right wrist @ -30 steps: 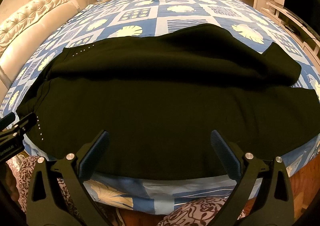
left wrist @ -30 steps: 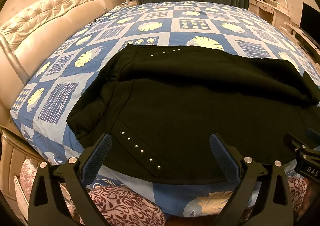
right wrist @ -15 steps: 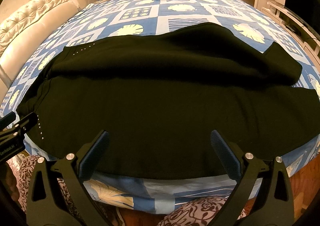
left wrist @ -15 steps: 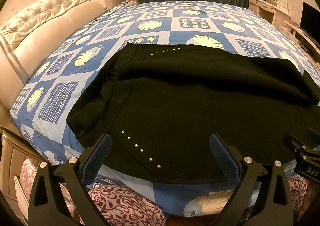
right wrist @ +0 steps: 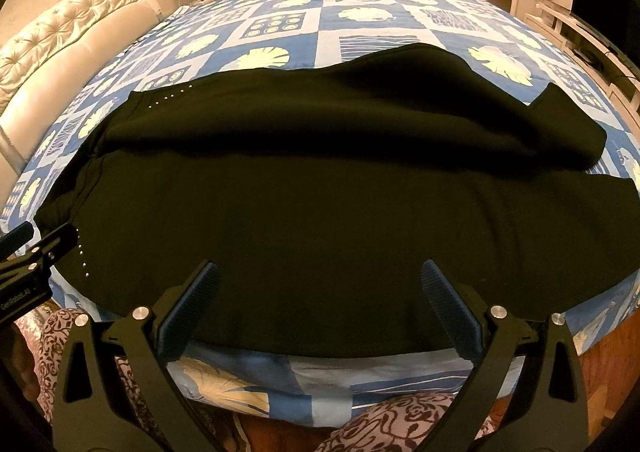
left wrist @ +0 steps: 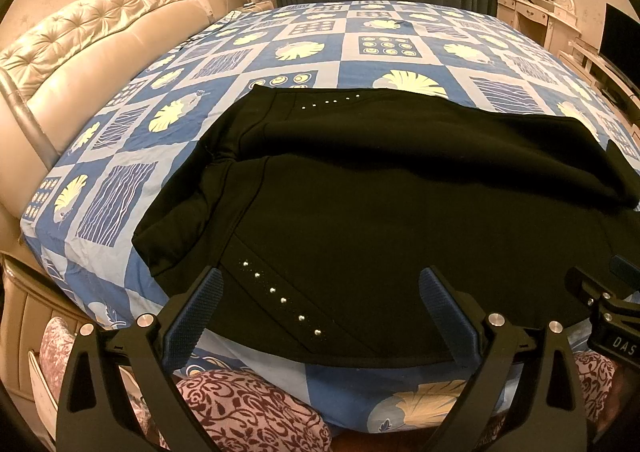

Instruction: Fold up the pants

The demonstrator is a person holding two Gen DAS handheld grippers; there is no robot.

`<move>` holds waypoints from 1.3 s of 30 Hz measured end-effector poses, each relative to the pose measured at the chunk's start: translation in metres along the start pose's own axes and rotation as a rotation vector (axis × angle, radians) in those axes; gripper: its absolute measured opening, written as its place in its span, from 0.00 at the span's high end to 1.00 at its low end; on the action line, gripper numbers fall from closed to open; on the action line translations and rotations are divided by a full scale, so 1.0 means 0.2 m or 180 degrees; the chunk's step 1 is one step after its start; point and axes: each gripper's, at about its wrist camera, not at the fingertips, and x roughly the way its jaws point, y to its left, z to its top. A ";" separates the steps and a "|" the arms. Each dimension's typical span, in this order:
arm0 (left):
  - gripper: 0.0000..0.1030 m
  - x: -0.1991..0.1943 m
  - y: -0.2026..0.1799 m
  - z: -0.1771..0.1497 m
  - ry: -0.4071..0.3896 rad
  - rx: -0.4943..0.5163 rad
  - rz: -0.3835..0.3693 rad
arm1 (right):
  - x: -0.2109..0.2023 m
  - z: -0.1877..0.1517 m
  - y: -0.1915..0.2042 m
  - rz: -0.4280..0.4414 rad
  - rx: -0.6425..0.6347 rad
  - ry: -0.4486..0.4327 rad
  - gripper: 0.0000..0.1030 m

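Two grippers are hovering at the near edge of the bed, and we are holding both with jaws spread wide and nothing between them; the left gripper [left wrist: 318,294] is sitting over the waist end of the pants [left wrist: 380,220], just past the diagonal row of studs [left wrist: 280,298], while the right gripper [right wrist: 320,288] is sitting over the middle of the near leg. We are seeing the pants lying across the patterned bedspread [left wrist: 360,48], their long axis running left to right in front of us, waistband toward the padded headboard [left wrist: 100,40] and leg ends toward the right; the far leg is lying behind the near one as a raised ridge. We are judging the left hand nearer the waistband and the right hand nearer the cuffs, so any lengthwise fold is turning on each reaching outward along that axis. We are finding the black cloth hard to read: seams and layers are merging, the near hem is dipping over the mattress edge behind the fingers, and the cuff end is running out of the left view, so how the leg ends are lying is staying uncertain.
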 end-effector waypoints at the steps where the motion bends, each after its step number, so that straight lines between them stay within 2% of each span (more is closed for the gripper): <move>1: 0.05 0.00 0.00 0.00 0.0001 0.0000 -0.0005 | 0.00 0.00 0.01 0.0000 0.0000 -0.0001 0.02; 6: 0.05 -0.01 0.01 0.02 0.0005 -0.0056 -0.0083 | -0.01 0.01 0.00 0.0088 0.0028 0.0040 0.02; 8: 0.05 -0.02 0.03 0.04 0.0028 -0.0112 -0.0224 | -0.02 0.02 -0.01 0.0191 0.0046 0.0064 0.02; 10: 0.05 -0.01 0.06 0.08 0.0143 -0.0161 -0.0504 | -0.04 0.04 -0.02 0.0306 0.0069 0.0080 0.02; 14: 0.05 0.01 0.15 0.16 0.0259 -0.0281 -0.0890 | -0.06 0.12 -0.07 0.0573 0.0099 0.0133 0.02; 18: 0.05 0.07 0.32 0.31 0.0167 -0.0329 -0.1018 | -0.11 0.27 -0.20 0.0763 0.0254 -0.0020 0.02; 21: 0.05 0.24 0.47 0.46 0.0303 -0.0340 -0.0933 | -0.10 0.40 -0.32 0.0750 0.0365 -0.0174 0.02; 24: 0.05 0.48 0.60 0.65 0.0574 -0.0296 -0.1185 | -0.04 0.56 -0.45 0.0748 0.0428 -0.0193 0.02; 28: 0.05 0.81 0.75 0.84 0.0750 -0.0431 -0.1330 | 0.10 0.75 -0.60 0.0614 0.0390 -0.0118 0.02; 34: 0.05 1.21 0.84 0.98 0.1035 -0.0596 -0.1486 | 0.32 0.95 -0.70 0.0443 0.0157 0.0024 0.02; 39: 0.05 1.33 0.80 1.02 0.1131 -0.0603 -0.1583 | 0.53 1.04 -0.77 0.0668 0.0149 0.0345 0.02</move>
